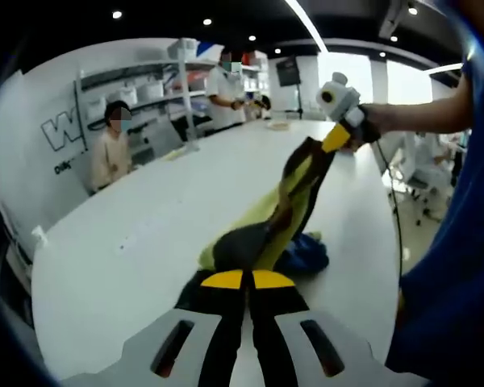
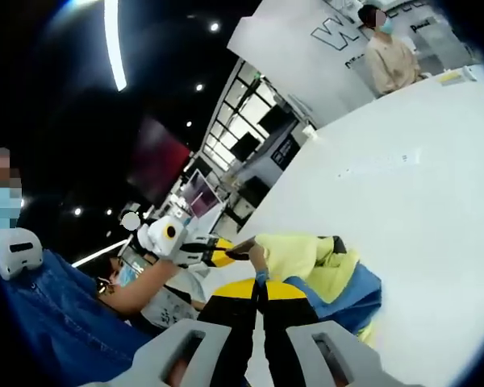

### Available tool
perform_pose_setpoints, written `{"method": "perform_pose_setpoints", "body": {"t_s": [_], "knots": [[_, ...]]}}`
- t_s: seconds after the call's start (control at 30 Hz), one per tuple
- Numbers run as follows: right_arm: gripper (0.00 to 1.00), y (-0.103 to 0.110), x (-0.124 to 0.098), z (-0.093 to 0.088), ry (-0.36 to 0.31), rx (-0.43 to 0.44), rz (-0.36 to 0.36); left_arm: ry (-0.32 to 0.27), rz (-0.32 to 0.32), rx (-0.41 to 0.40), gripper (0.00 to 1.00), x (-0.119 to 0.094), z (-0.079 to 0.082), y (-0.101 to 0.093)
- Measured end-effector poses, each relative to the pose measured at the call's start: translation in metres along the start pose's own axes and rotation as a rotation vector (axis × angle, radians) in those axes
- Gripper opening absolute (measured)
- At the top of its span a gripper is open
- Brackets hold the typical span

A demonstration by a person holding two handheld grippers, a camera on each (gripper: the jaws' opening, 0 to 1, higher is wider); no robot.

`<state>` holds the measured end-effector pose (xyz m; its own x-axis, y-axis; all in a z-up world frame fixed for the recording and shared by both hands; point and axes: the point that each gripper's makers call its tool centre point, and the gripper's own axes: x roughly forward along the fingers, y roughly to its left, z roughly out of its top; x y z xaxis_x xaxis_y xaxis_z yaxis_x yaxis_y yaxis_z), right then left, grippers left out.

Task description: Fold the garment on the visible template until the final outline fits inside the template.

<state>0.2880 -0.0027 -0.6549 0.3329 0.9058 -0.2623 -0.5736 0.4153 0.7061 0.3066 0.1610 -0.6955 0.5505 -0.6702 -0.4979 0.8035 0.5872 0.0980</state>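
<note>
In the left gripper view the left gripper (image 1: 247, 280) is pinching an edge of the garment (image 1: 286, 218), its yellow-tipped jaws drawn together on the cloth with no gap between them. From that grip the garment, yellow with dark panels and a blue part, is running up and away as a stretched band to the right gripper (image 1: 336, 139), which a person's hand is holding aloft above the white table (image 1: 129, 242); its jaws are also pressing together on the cloth's far end. The lower fold of the garment, blue and dark, is resting on the table just beyond the left gripper.

In the right gripper view the right gripper (image 2: 259, 284) is clamping the yellow and blue garment (image 2: 319, 262) right at its jaw tips, and the left gripper (image 2: 226, 251) is gripping the same cloth just beside it, above the table (image 2: 419, 177).

Beyond the garment, on the far side of the table, a seated person (image 1: 109, 149) is facing it and a standing person (image 1: 226, 93) is working near white shelves (image 1: 137, 85). No template outline can be made out on the table.
</note>
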Motion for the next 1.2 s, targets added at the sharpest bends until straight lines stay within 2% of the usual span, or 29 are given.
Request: {"method": "perform_pose_setpoints", "body": {"t_s": [0.17, 0.23, 0.5, 0.63, 0.73, 1.03, 1.07, 1.2], "knots": [[0.0, 0.011, -0.004, 0.014, -0.052, -0.064, -0.01, -0.028, 0.03, -0.006, 0.0, -0.008, 0.014, 0.002], [0.0, 0.018, -0.007, 0.026, -0.094, -0.085, -0.002, -0.036, 0.044, -0.009, 0.0, -0.012, 0.021, 0.007], [0.0, 0.04, -0.015, 0.063, -0.183, -0.187, -0.014, -0.123, 0.113, -0.009, 0.0, -0.034, 0.071, 0.02], [0.0, 0.052, -0.019, 0.082, -0.236, -0.227, -0.013, -0.17, 0.133, -0.001, 0.0, -0.042, 0.099, 0.016], [0.0, 0.06, -0.022, 0.094, -0.259, -0.256, -0.014, -0.189, 0.146, 0.013, 0.0, -0.046, 0.111, 0.019], [0.0, 0.104, -0.031, 0.143, -0.344, -0.369, 0.018, -0.276, 0.18, 0.062, 0.0, -0.072, 0.175, 0.029], [0.0, 0.114, -0.034, 0.151, -0.365, -0.386, 0.032, -0.285, 0.183, 0.074, 0.0, -0.078, 0.184, 0.031], [0.0, 0.135, -0.041, 0.167, -0.405, -0.422, 0.052, -0.331, 0.194, 0.114, 0.0, -0.095, 0.209, 0.027]]}}
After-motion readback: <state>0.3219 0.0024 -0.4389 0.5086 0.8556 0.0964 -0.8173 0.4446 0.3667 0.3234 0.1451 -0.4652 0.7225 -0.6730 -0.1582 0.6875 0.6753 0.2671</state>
